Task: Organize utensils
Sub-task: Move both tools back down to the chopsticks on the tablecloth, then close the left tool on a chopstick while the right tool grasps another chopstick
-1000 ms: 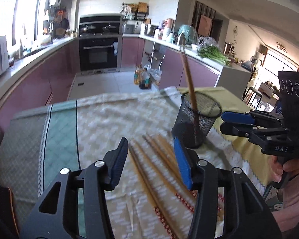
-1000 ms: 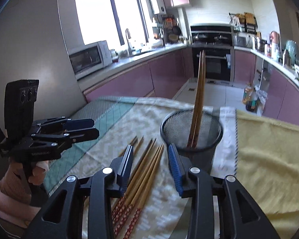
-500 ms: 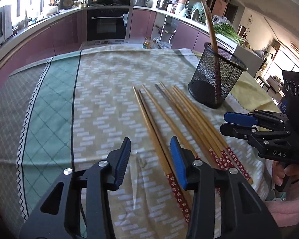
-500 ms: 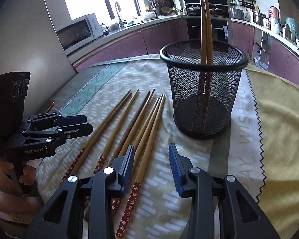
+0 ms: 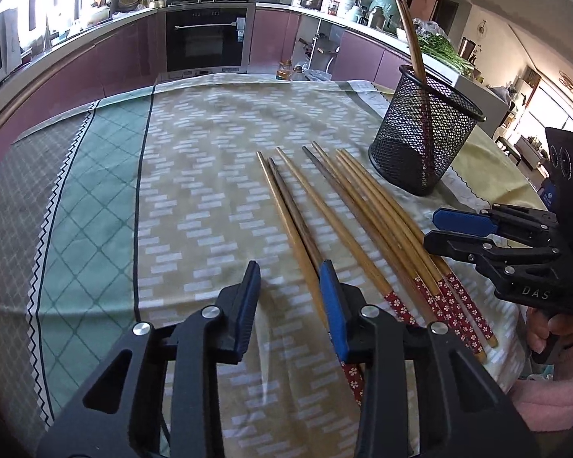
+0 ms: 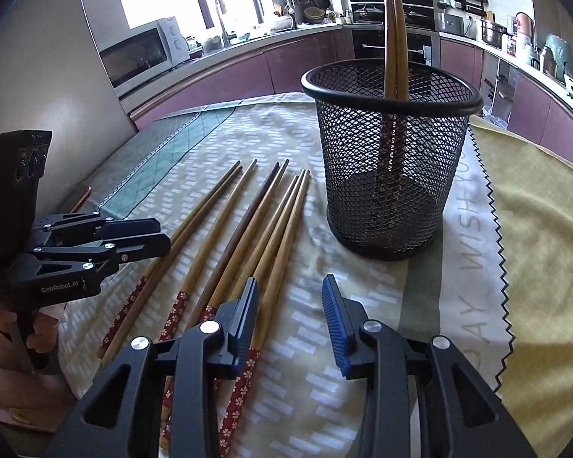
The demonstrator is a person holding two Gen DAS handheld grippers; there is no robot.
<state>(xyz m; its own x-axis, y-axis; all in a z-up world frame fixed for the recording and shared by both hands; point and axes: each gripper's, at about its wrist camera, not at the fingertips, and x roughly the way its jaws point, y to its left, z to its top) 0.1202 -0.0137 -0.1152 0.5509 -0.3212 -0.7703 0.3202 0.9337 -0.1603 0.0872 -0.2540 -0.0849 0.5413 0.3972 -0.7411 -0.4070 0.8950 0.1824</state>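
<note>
Several wooden chopsticks with red flowered ends lie side by side on the patterned tablecloth. Two more chopsticks stand in the black mesh cup. My left gripper hovers low over the leftmost pair. Its jaws are closing, and the pair runs under its right finger without either pad touching it. My right gripper stands open with only cloth in its gap, and the rightmost chopstick passes under its left finger. Each gripper shows from the side in the other's view: right gripper, left gripper.
The tablecloth covers the table, with a green band on the left and a yellow cloth to the right of the cup. A person's hand and pink sleeve hold the right gripper. Kitchen counters, an oven and a microwave stand behind.
Both grippers have come down close to the chopsticks' red ends and tilted further down. The left jaws have narrowed. The chopsticks and the cup have not moved.
</note>
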